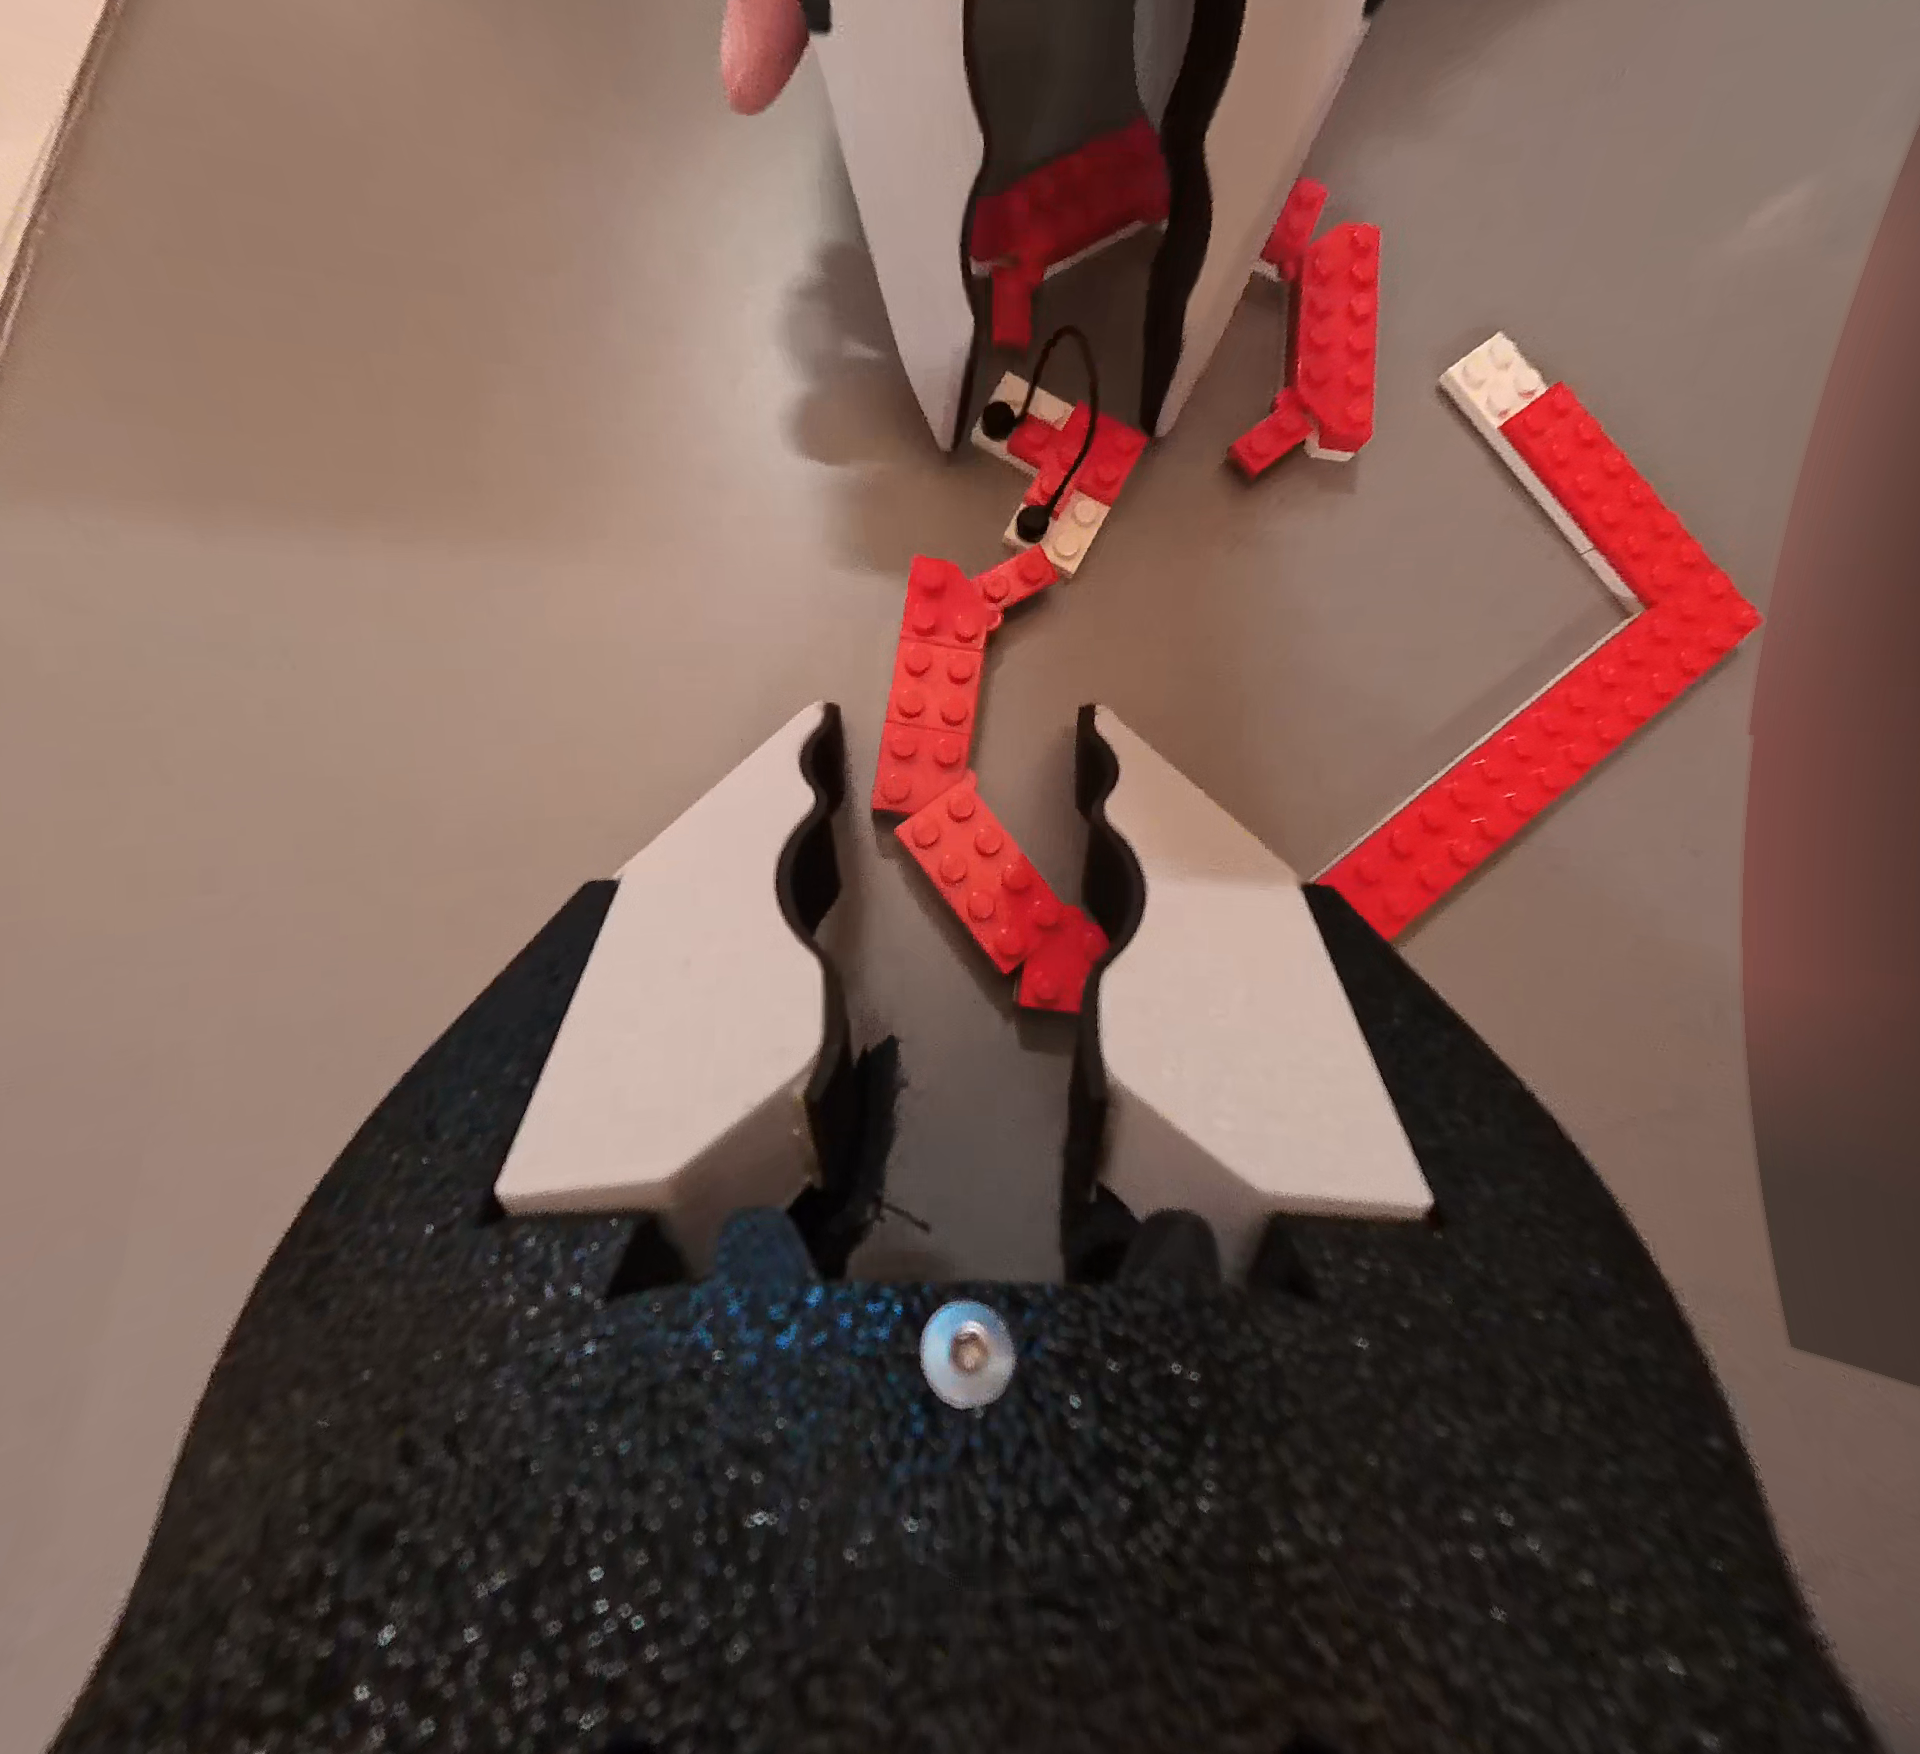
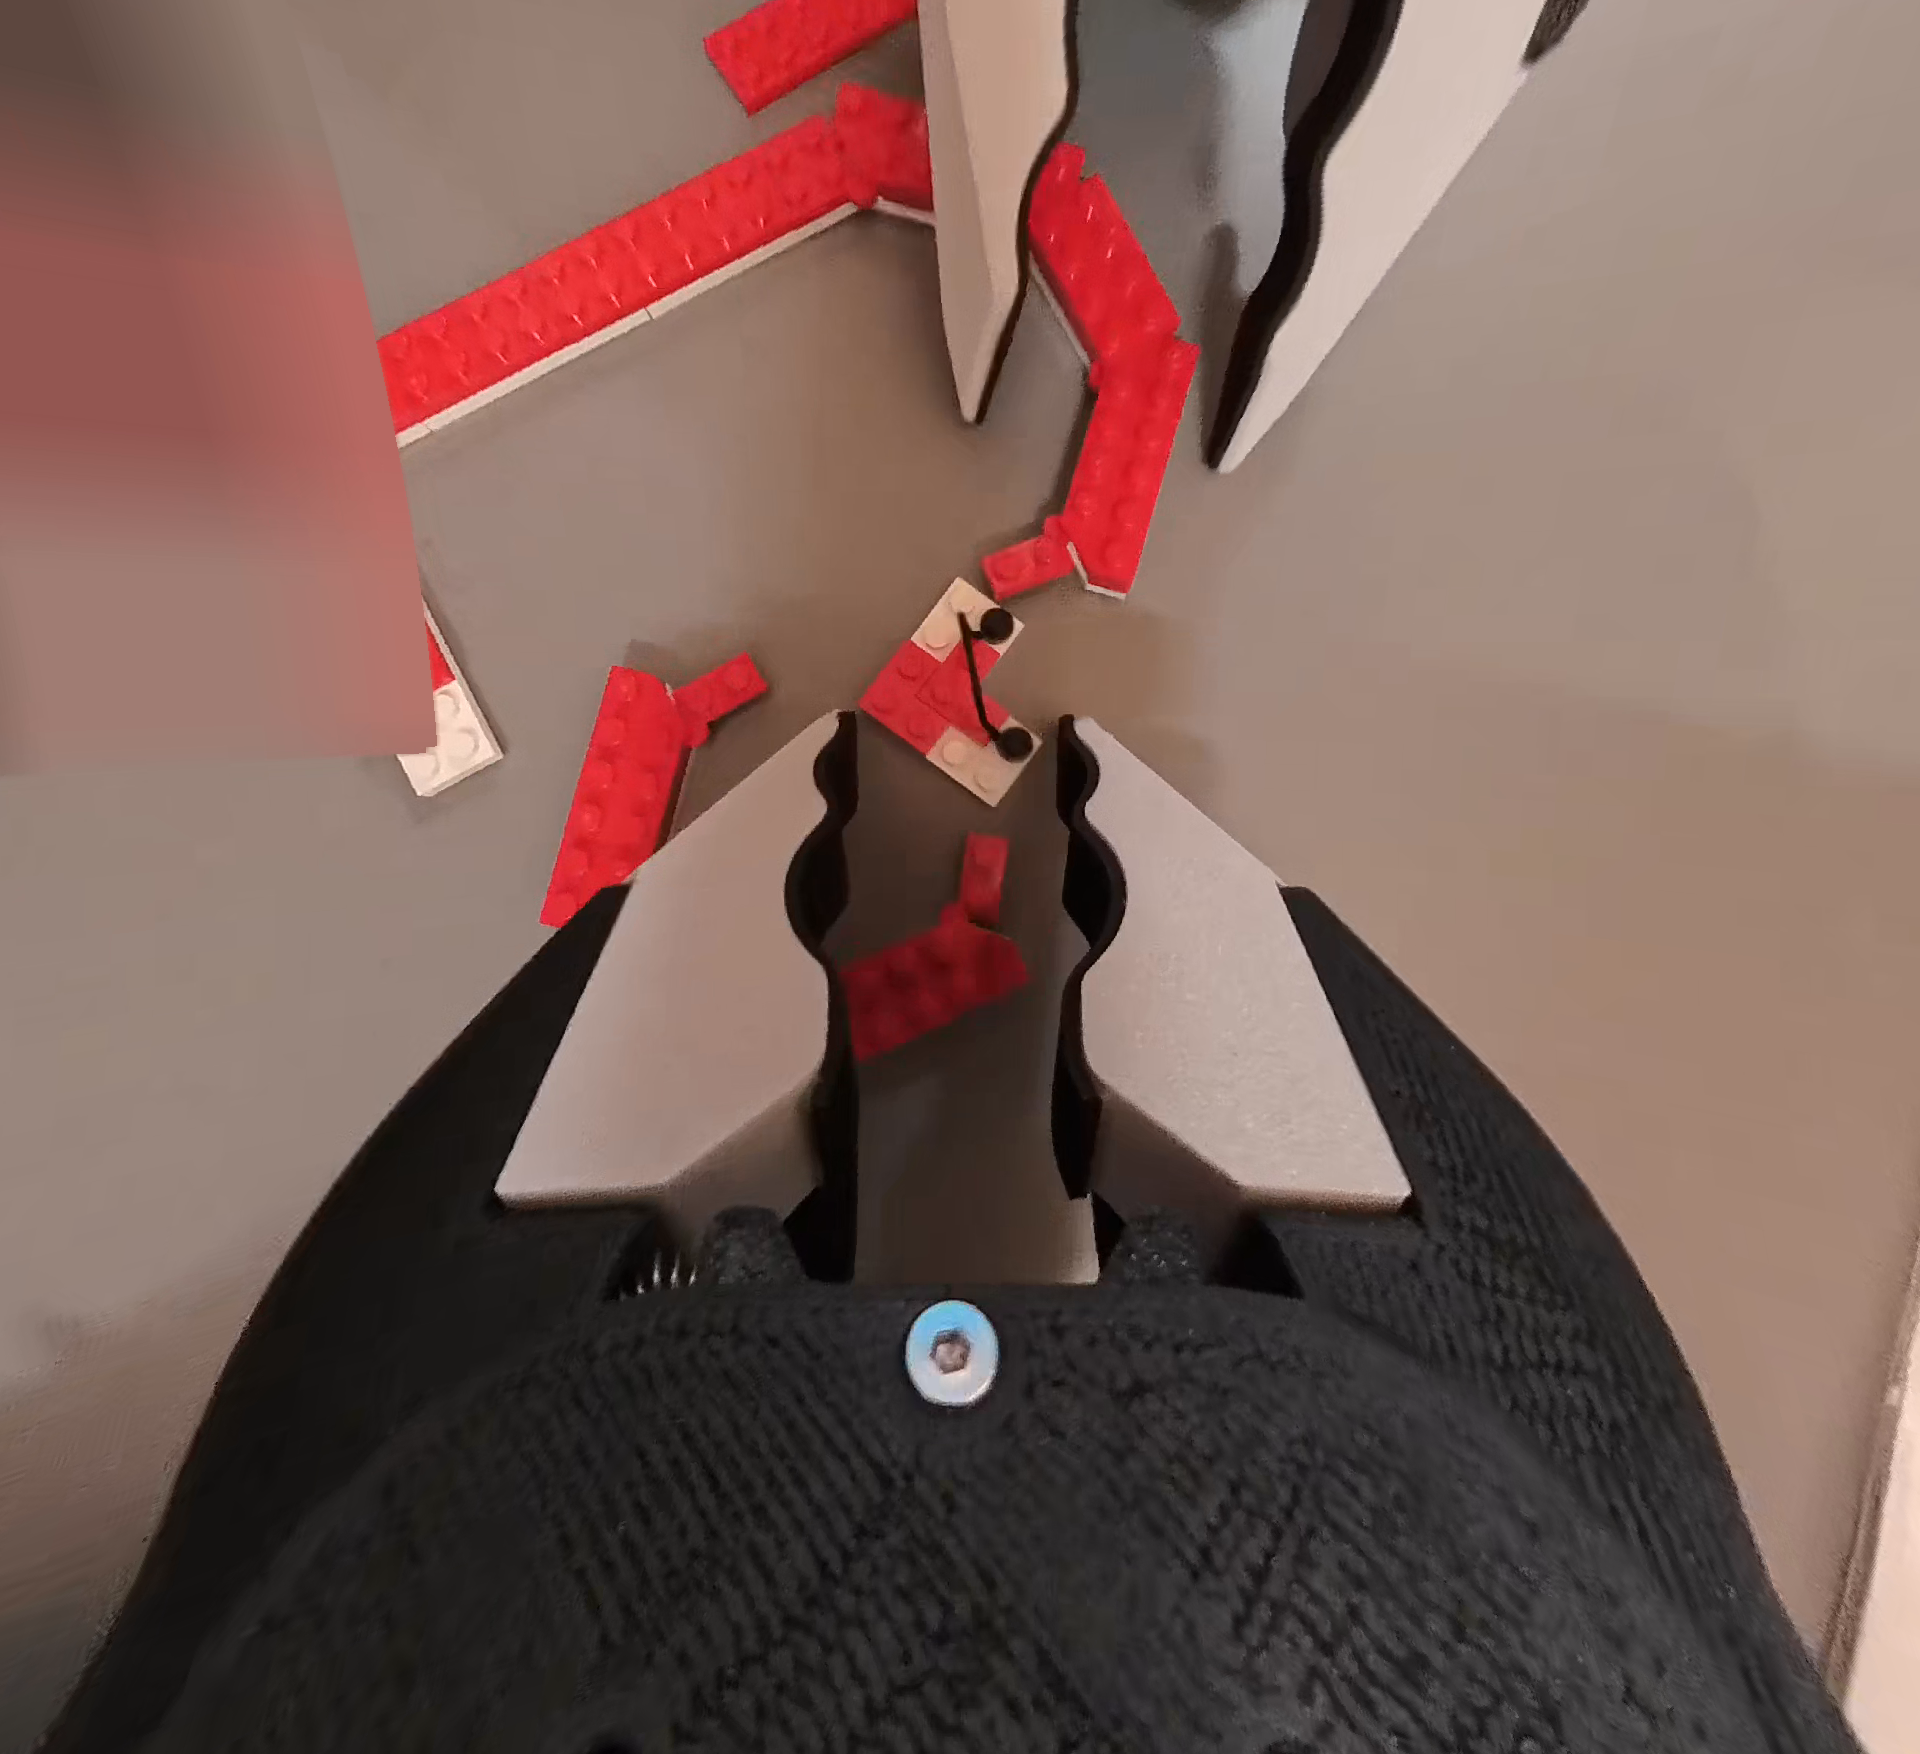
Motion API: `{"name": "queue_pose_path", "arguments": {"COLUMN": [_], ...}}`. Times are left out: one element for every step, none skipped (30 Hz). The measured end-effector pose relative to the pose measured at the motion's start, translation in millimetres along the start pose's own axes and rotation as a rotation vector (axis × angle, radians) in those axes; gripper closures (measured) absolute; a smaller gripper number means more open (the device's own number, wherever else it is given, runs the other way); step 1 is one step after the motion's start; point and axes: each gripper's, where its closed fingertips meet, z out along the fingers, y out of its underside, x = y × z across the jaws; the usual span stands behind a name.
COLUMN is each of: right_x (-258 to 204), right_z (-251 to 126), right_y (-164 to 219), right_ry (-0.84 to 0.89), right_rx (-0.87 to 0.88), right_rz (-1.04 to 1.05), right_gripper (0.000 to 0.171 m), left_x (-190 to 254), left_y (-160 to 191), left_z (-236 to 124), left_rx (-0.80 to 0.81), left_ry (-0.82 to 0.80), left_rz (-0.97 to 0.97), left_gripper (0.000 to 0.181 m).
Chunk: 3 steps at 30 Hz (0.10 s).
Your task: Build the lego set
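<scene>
Nearest the lens in the left wrist view, the left hand-held gripper [image 1: 956, 728] stands with its jaws moderately wide and empty, straddling the lower end of a bent red chain of plates [image 1: 951, 769] that lies flat on the grey bench [image 1: 416, 561]. Facing it, the right hand-held gripper [image 2: 956, 733] is likewise open and holds nothing; between its fingers lies a short red plate assembly [image 2: 925, 977], and just ahead of its tips sits the small red-and-white centre piece with a black looped cord [image 2: 961, 696].

By my judgement the build is partly done. Several sub-assemblies exist, red plates stacked on white ones, but they lie apart on the bench and are not yet joined into one model. What is left appears to be linking these sections together, likely around the centre piece.

Counted across both views, there are six separate groups:
- one large L-shaped red strip on white backing [image 1: 1621, 665], with a white end plate [image 1: 1496, 374];
- one bent red chain;
- one centre piece with cord;
- one short assembly under the right gripper;
- one curved red section beside it [image 1: 1330, 343];
- one loose long red plate [image 2: 810, 21], seen only in the right wrist view.

There are two grippers. Exact brick counts within each group cannot be told.
</scene>
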Motion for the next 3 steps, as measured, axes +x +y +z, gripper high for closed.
{"name": "queue_pose_path", "arguments": {"right_x": [-1.1,-2.6,-3.2], "right_z": [1.4,2.1,2.7], "right_y": [-0.4,-2.0,-2.5], "right_ry": [-0.003,-0.009,-0.01], "right_rx": [-0.001,0.008,0.01], "right_rz": [-0.012,-0.021,-0.025], "right_gripper": [0.135,0.139,0.14], "left_x": [0.6,1.9,2.3], "left_y": [0.5,-0.8,-2.0], "left_z": [1.7,2.0,1.8], "left_rx": [-0.007,-0.003,0.001], "left_ry": [-0.003,-0.004,-0.012], "left_rz": [0.014,0.038,0.065], "left_gripper": [0.139,0.143,0.144]}}
